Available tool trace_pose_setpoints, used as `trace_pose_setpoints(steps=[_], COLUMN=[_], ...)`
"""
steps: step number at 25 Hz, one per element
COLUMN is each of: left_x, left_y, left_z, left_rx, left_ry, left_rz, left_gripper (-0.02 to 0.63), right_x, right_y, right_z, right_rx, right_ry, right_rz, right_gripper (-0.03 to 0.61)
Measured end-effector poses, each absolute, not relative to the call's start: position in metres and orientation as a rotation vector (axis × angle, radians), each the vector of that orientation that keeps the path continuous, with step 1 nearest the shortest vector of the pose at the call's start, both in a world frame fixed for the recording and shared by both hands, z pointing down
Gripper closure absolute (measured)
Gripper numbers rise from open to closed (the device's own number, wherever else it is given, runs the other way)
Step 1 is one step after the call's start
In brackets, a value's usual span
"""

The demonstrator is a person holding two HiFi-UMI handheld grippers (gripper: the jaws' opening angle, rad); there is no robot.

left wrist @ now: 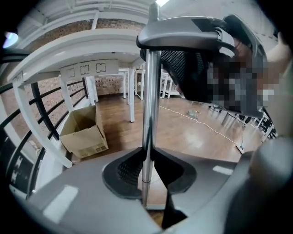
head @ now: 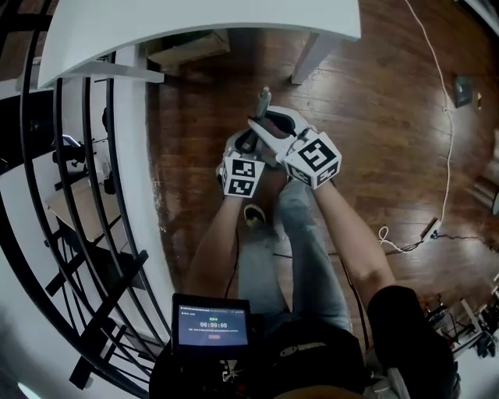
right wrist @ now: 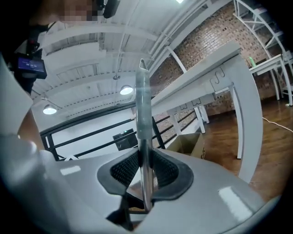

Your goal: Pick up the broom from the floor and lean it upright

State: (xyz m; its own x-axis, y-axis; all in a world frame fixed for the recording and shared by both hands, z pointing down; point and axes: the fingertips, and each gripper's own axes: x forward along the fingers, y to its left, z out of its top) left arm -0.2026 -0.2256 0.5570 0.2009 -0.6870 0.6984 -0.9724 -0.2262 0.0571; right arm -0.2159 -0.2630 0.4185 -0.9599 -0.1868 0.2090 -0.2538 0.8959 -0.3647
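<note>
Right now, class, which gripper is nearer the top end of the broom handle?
Right. The right gripper is shut on the broom handle below its top end; the left gripper clamps the same handle lower down, beneath the right one.

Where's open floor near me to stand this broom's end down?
The wood floor between the table leg and the white cable is bare. The left side is crowded: the black railing runs close, and a cardboard box sits under the white table.
</note>
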Motion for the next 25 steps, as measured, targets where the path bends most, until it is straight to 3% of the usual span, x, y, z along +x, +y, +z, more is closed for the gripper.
trace_pose_setpoints(steps=[13, 25], left_x=[-0.215, -0.201], left_y=[-0.318, -0.331], left_z=[0.568, 0.567], left_rx=[2.024, 2.12], left_ry=[-1.569, -1.493], left_rz=[0.593, 0.554], left_gripper=[0.52, 0.515], right_x=[-0.237, -0.221], right_y=[-0.36, -0.374], right_z=[0.427, 0.43], right_rx=[0.328, 0.407], right_ry=[-2.917, -2.901], right_rz=[0.564, 0.548], right_gripper=[0.485, 0.457])
